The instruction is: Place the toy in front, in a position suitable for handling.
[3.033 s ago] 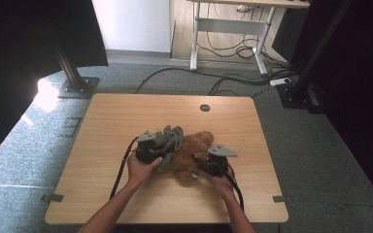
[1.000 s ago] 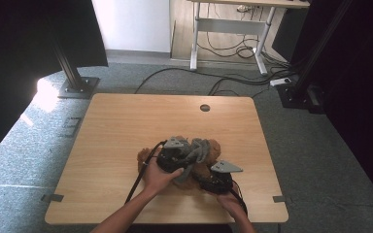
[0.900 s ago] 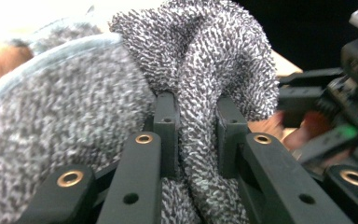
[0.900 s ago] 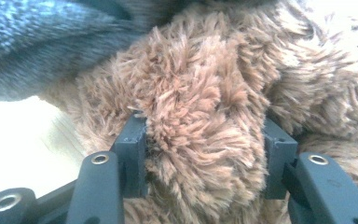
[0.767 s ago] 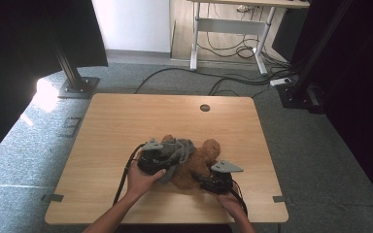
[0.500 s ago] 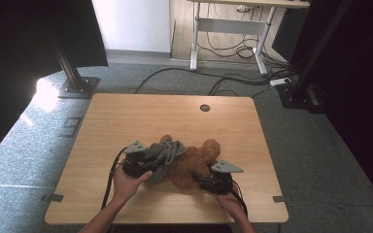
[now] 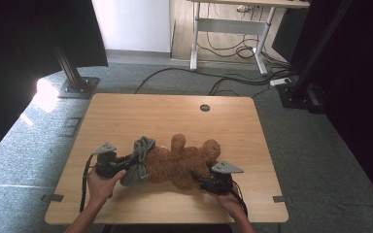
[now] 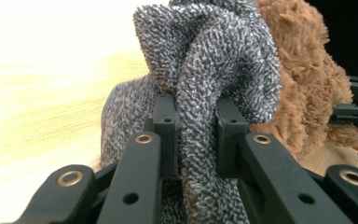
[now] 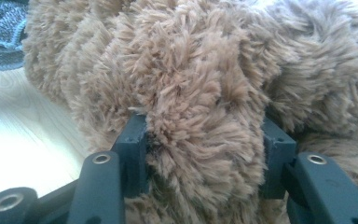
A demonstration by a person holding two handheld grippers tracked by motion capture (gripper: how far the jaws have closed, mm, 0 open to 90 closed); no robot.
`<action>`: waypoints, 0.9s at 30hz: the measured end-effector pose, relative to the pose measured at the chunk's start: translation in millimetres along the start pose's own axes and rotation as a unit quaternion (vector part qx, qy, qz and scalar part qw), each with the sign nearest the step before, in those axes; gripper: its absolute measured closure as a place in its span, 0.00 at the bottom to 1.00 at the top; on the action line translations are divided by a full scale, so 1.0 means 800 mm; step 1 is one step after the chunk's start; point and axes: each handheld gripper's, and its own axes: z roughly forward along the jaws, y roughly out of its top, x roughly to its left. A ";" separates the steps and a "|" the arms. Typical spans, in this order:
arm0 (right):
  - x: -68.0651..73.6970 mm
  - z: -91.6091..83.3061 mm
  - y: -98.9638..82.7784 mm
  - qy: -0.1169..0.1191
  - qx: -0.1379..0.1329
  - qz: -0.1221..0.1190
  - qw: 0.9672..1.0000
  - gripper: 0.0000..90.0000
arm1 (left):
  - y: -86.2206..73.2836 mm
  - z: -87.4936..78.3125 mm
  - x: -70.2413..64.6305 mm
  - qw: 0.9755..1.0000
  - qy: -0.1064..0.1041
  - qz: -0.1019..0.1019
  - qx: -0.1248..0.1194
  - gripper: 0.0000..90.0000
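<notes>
A brown plush teddy bear (image 7: 182, 162) lies on the wooden table (image 7: 141, 116), its fur close up in the right gripper view (image 9: 186, 84). A grey knitted garment (image 7: 138, 162) is bunched at the bear's left end. My left gripper (image 7: 126, 162) is shut on a fold of that garment (image 8: 214, 70), the pads pinching it from both sides (image 8: 196, 135). The bear's fur (image 8: 307, 79) shows behind it. At the bear's lower right, my right gripper (image 7: 199, 178) is shut on a thick tuft of the bear, both jaws sunk into the fur (image 9: 200, 149). The garment (image 9: 2, 32) shows far off there.
A round cable hole (image 7: 205, 108) sits near the table's far edge. Beyond the table stand a desk frame (image 7: 228, 36) with cables on the carpet and a dark stand base (image 7: 75, 87) at the left.
My left gripper has pulled the grey garment leftward along the bear, toward the table's left side. The right gripper has stayed put on the bear.
</notes>
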 end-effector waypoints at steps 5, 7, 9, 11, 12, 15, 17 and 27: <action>0.000 0.000 -0.001 0.000 -0.001 0.000 1.000 0.53 | 0.013 -0.003 -0.017 1.000 -0.019 0.007 -0.021 0.83; 0.000 0.000 -0.001 -0.001 -0.002 0.000 1.000 0.54 | 0.025 -0.001 -0.035 0.999 -0.036 0.019 -0.030 0.82; 0.001 0.000 -0.001 -0.002 -0.003 -0.001 1.000 0.54 | 0.036 0.006 -0.053 0.998 -0.053 0.029 -0.032 0.82; 0.002 0.001 -0.001 -0.003 -0.003 -0.001 1.000 0.54 | 0.048 0.020 -0.076 0.996 -0.067 0.045 -0.029 0.82; 0.002 0.001 -0.001 -0.003 -0.003 -0.002 1.000 0.54 | 0.054 0.029 -0.088 0.995 -0.076 0.052 -0.028 0.82; 0.003 0.001 0.000 -0.004 -0.003 -0.003 1.000 0.54 | 0.073 0.063 -0.128 0.992 -0.094 0.085 -0.014 0.82; 0.003 0.000 0.000 -0.003 -0.003 -0.004 1.000 0.54 | 0.084 0.092 -0.151 0.990 -0.097 0.100 0.008 0.82; 0.003 0.000 -0.002 -0.004 -0.003 -0.012 1.000 0.54 | 0.087 0.187 -0.166 0.989 -0.069 0.090 0.099 0.82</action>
